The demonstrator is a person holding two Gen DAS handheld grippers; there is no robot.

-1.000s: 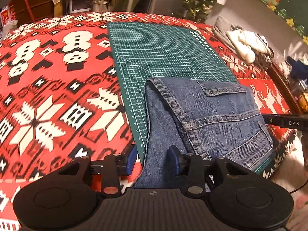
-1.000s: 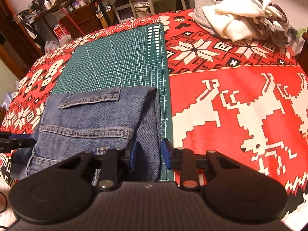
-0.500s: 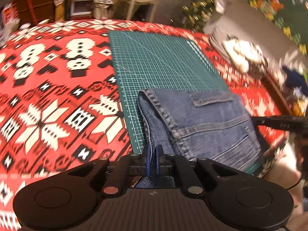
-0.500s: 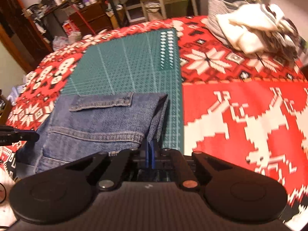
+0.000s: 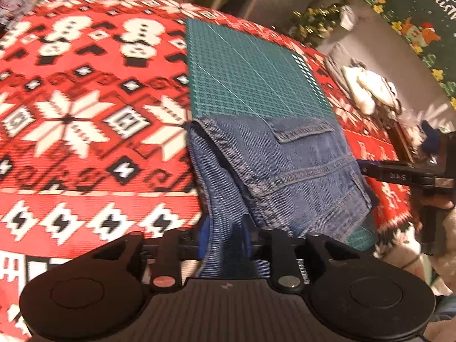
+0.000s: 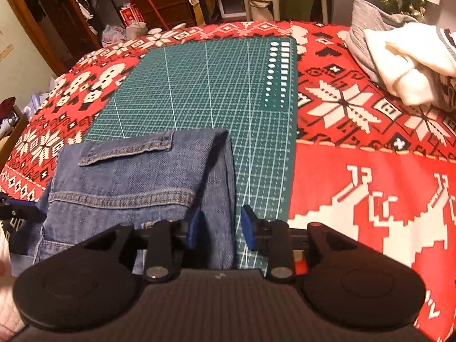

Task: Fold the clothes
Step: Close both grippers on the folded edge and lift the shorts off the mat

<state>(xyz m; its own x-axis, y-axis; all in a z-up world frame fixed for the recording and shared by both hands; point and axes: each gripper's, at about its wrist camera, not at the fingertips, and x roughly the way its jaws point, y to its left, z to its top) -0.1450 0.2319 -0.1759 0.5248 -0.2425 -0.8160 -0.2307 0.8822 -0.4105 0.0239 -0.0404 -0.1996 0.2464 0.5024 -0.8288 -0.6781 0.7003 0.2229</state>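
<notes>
Jeans (image 6: 136, 182) are folded into a compact stack on the near half of the green cutting mat (image 6: 199, 85), pocket flap up, near end hanging over the table edge toward you.

Your left gripper (image 5: 223, 238) has just been opening: jaws now narrowly apart with the stack's left denim edge between them, and I can't tell whether the pads press on it. Same on your right gripper (image 6: 219, 228): just opened, narrow gap, right denim edge between the blue pads (image 6: 196, 225), and the right pad looks clear of the cloth.

Looks like the release after a fold or a tug to square the stack. Spare clothes pile (image 6: 404, 57) sits at 2 o'clock in the right view.

Next: re-close on both near corners evenly, then carry them toward 12 o'clock for the last fold.
</notes>
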